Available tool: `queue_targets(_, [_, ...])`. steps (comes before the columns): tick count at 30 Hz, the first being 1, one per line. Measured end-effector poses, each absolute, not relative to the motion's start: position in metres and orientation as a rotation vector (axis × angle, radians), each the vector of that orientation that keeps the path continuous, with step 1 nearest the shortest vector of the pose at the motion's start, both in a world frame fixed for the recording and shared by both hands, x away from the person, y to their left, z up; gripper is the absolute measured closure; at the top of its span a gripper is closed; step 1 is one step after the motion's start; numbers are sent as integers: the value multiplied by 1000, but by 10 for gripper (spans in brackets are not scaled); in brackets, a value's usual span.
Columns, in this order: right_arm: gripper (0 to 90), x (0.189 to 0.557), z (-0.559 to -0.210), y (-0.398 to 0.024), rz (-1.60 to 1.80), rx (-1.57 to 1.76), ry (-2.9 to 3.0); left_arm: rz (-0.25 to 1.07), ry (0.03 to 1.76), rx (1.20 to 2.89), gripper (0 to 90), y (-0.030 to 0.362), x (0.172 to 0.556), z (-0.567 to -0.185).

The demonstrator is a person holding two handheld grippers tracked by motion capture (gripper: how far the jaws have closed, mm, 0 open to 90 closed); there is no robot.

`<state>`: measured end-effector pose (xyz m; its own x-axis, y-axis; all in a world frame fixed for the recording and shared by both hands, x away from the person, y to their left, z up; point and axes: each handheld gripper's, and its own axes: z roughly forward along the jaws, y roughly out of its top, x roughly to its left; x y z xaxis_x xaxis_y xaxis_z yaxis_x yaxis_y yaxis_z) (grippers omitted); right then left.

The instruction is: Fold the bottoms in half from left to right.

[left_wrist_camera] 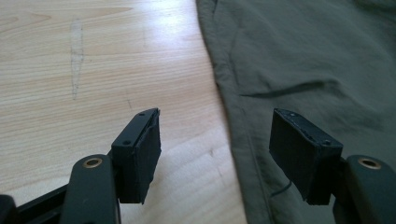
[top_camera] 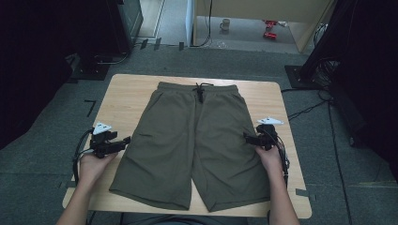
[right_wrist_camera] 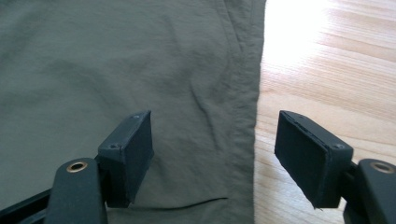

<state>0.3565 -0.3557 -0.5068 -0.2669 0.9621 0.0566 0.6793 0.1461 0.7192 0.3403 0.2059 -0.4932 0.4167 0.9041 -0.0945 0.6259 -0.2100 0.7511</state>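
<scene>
Now both grippers flank the olive shorts (top_camera: 197, 140) on the bench (top_camera: 126, 93).
Left gripper (top_camera: 123, 142) and right gripper (top_camera: 248, 138) jaws gape, seemingly straddling the side seams.

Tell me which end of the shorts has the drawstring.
The far end of the shorts, away from the person: the waistband with the black drawstring. The near end has two leg openings.
</scene>
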Motion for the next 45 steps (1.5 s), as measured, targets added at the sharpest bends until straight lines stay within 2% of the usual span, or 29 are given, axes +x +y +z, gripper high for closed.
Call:
queue_targets(20, [279,355,-495,-337,978,1540,2033,436,1235,2031,326,200,294,-494])
queue_targets(24, [302,355,-493,-332,974,1503,2059,435,1222,2053,327,200,286,-496])
queue_targets(29, [265,357,-491,-326,994,1523,2071,420,1217,2058,328,202,278,-499])
queue_targets(38, [311,359,-485,-308,1041,1471,2097,401,1208,2102,334,199,270,-507])
queue_targets(45, [328,364,-482,-292,1069,1443,2124,448,1184,2095,330,197,263,-510])
